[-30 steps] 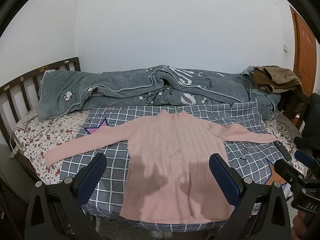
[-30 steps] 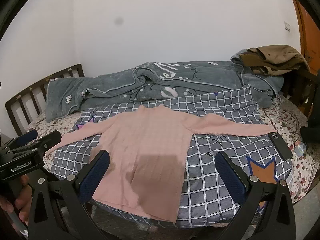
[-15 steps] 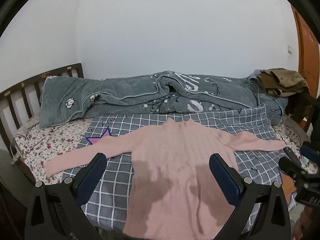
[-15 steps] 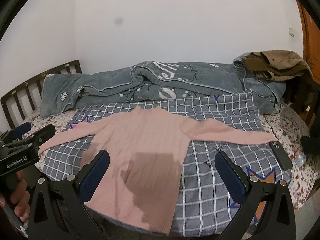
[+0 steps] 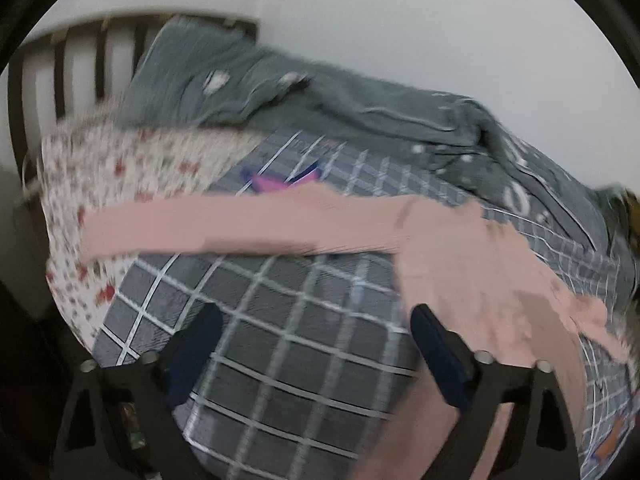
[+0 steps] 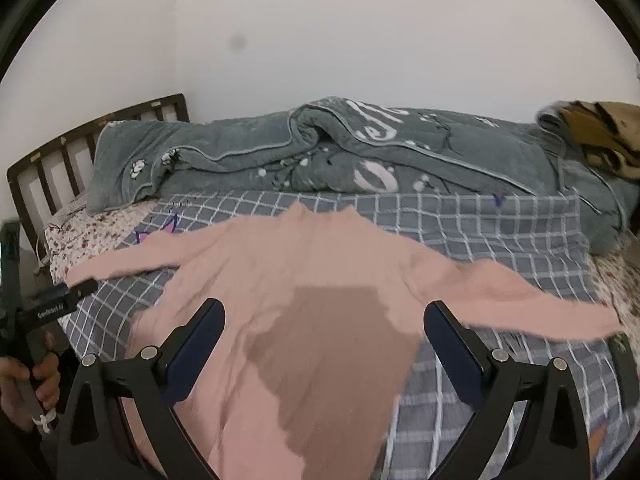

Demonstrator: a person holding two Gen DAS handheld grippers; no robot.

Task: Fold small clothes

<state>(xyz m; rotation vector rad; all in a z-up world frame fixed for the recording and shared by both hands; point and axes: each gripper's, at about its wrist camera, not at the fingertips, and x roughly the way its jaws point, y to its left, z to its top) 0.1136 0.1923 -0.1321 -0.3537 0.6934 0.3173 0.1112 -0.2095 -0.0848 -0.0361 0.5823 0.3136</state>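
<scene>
the left claw (image 6: 60, 300), seen from the right wrist view, has white lettering on its black body, too blurred to read for sure. the grey quilt (image 6: 360, 152) carries large pale letters, only partly legible

the pink sweater (image 6: 304, 300) lies flat on the checked sheet (image 6: 500, 220), both sleeves spread. the right claw (image 6: 322, 354) hangs over the sweater's lower body; the cloth fills the gap between its fingers (image 6: 196, 340) and runs ahead to the collar. a darker shadow patch on the cloth sits just ahead of the gap. its jaws stand wide, with nothing gripped; i cannot tell whether the tips touch the cloth

in the tilted, blurred left wrist view the left claw (image 5: 316, 350) is over the checked sheet (image 5: 280, 340), with the sweater (image 5: 460, 260) ahead and to its right. one sleeve stretches across ahead of the claw toward the floral sheet (image 5: 100, 168) on the left. the right finger (image 5: 436, 352) overlaps the sweater's side edge; the left finger (image 5: 196, 344) is over bare sheet. its jaws are wide too, holding nothing

a hand (image 6: 24, 384) holds the left claw's handle, left of the right claw. a brown garment (image 6: 600, 132) lies far ahead on the right
</scene>
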